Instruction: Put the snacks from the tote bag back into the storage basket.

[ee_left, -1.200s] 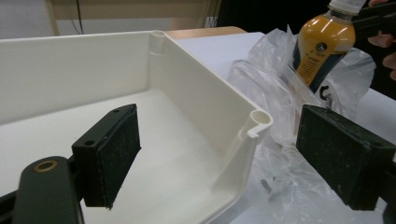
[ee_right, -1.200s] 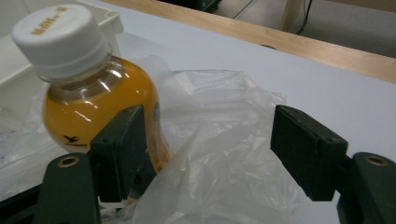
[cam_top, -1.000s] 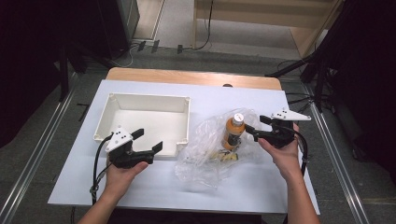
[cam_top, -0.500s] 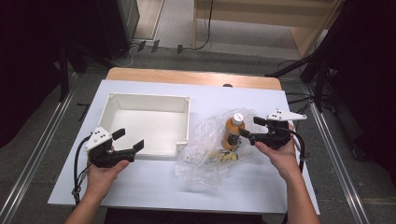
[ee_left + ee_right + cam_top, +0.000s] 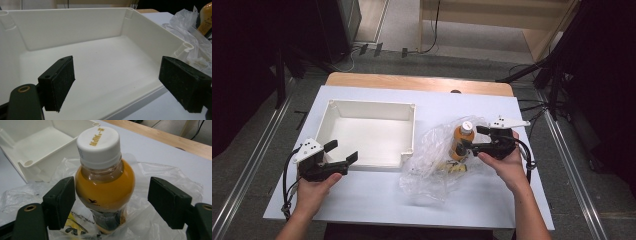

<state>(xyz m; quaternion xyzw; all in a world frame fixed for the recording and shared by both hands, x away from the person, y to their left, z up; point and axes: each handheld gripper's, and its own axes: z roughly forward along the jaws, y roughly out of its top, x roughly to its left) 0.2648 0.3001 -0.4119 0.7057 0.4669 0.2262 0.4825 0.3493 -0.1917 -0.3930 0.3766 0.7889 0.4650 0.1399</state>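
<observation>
— Standing upright on the white table (image 5: 362, 200), one bottle (image 5: 460, 141) of orange drink rises from a crumpled clear plastic bag (image 5: 432, 160). Confirm its appearance.

— Rounded shoulder, clear plastic wall, orange liquid filling it almost to the neck, one white screw cap (image 5: 98, 142) with gold lettering on top. A label with a small dark bird mark wraps the lower body. A yellow printed packet (image 5: 75, 222) lies inside the bag just beside the bottle base.

— State of the right gripper (image 5: 470, 138)?

— Jaws spread wide, one on each side of the bottle at shoulder height. In the right gripper view the left pad sits very near the bottle wall; contact cannot be confirmed. The right pad stands clearly apart.

— Left gripper (image 5: 343, 152)?

— Jaws wide apart, holding nothing, pointing into one rectangular white plastic tray (image 5: 334, 112). The pads are flat, black and matte.

— Tray details?

— Smooth, rigid walls, moulded round posts at the corners, interior bare. It sits left of the bag, near corner close to the plastic film.

— Count?

— One bottle, one bag, one tray, two grippers.
</observation>
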